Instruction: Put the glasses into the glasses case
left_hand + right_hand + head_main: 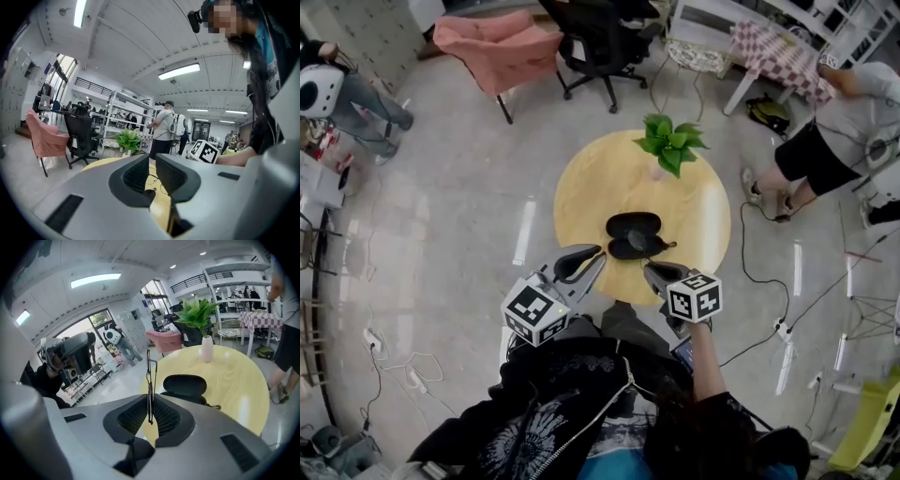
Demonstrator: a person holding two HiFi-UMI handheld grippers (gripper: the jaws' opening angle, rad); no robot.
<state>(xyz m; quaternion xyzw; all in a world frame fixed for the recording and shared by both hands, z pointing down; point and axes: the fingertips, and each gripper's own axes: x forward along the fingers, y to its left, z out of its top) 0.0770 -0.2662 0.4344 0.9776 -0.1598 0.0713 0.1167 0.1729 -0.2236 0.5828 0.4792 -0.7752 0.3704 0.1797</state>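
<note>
The black glasses case (634,226) lies open in the middle of the round yellow table (581,192). In the right gripper view the case (184,384) sits just beyond the jaws. My right gripper (652,270) (150,417) is shut on the thin wire-framed glasses (150,376), which stand on edge between its pads at the near side of the case. My left gripper (592,256) (152,176) hovers over the table's near edge, left of the case, its jaws together with nothing between them.
A green plant (671,142) in a small vase (206,348) stands at the table's far side. Behind are a black office chair (605,42), a pink chair (497,47) and a checkered table (773,52). A person (834,141) stands at the right. Cables (759,281) run over the floor.
</note>
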